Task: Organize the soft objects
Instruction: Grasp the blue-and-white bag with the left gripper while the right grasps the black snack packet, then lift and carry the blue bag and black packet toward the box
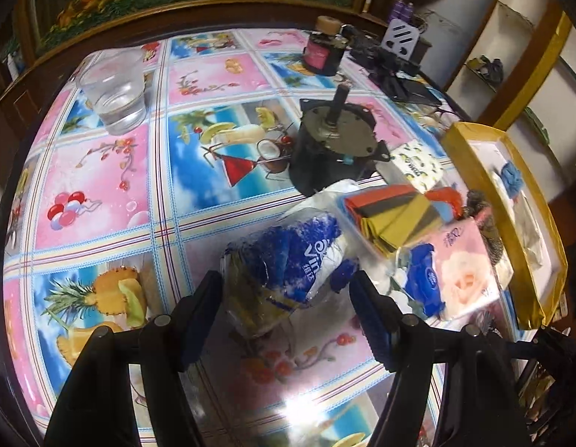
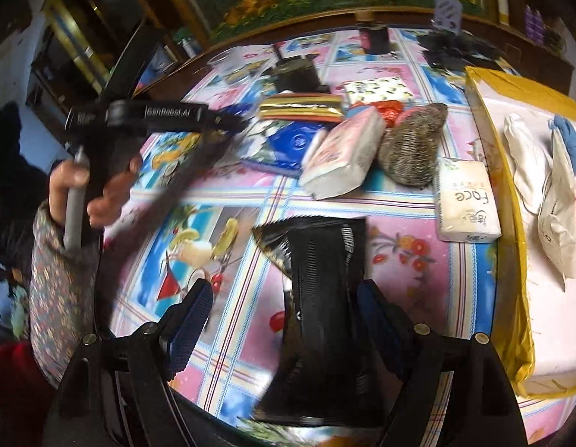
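A blue-and-white tissue pack [image 1: 288, 264] in clear wrap lies on the patterned table [image 1: 101, 186]. My left gripper [image 1: 284, 290] stands open over it, a finger on each side, the pads not pressing. In the right wrist view a hand [image 2: 75, 186] carries that left gripper [image 2: 239, 126], blurred. A black ribbed foil packet [image 2: 325, 290] lies flat between the fingers of my open right gripper [image 2: 288, 316]. It rests against the right pad and well apart from the left one. A yellow-walled box [image 2: 511, 201] at the right holds white bags and something blue.
Beside the box [image 1: 474, 130] lie a pink rose tissue pack [image 2: 343, 152], a brown furry toy [image 2: 414, 145], a white tissue pack [image 2: 466, 201], a lemon-print pack [image 1: 418, 160] and coloured sheets [image 1: 392, 216]. A black motor [image 1: 332, 149], a water glass [image 1: 116, 93] and a corked bottle [image 1: 321, 52] stand behind.
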The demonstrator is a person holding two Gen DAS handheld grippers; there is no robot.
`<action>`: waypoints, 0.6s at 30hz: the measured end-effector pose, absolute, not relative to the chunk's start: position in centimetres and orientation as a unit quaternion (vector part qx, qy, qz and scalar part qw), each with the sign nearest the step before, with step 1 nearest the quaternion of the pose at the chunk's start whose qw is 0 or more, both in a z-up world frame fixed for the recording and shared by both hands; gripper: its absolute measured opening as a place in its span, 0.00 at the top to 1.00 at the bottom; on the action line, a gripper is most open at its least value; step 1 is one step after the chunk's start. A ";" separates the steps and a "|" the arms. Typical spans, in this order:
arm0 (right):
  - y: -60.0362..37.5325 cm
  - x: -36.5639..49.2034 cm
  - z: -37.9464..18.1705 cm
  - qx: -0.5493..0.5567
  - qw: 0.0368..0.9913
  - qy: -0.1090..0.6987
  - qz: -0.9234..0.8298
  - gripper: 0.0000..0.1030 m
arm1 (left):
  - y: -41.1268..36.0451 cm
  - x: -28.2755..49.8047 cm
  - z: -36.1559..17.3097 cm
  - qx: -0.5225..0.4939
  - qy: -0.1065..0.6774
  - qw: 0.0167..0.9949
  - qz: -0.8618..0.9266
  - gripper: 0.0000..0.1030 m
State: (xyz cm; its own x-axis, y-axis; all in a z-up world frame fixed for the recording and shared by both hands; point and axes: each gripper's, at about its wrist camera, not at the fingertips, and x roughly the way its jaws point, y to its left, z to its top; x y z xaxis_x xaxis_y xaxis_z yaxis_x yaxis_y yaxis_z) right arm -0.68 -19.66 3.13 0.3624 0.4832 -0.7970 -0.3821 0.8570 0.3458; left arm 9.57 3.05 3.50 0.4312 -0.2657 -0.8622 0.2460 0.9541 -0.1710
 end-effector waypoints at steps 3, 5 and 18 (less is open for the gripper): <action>-19.2 -1.1 3.0 0.030 0.832 0.494 0.251 0.19 | 3.2 9.8 3.1 -0.007 0.516 0.844 -0.147 0.33; -19.2 -1.0 2.9 0.030 0.834 0.491 0.249 0.19 | 2.9 10.0 2.7 0.006 0.518 0.843 -0.141 0.33; -19.9 -1.6 3.1 0.044 0.852 0.473 0.219 0.19 | 2.4 7.7 4.5 0.075 0.472 0.865 -0.151 0.33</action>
State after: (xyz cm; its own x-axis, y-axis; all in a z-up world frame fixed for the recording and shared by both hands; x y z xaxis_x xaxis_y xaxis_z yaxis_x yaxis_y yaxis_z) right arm -1.64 -19.92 3.12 0.4564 0.4145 -0.7873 -0.3307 0.9005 0.2824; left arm 7.70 2.41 4.46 0.5087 -0.1916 -0.8394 0.3328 0.9429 -0.0135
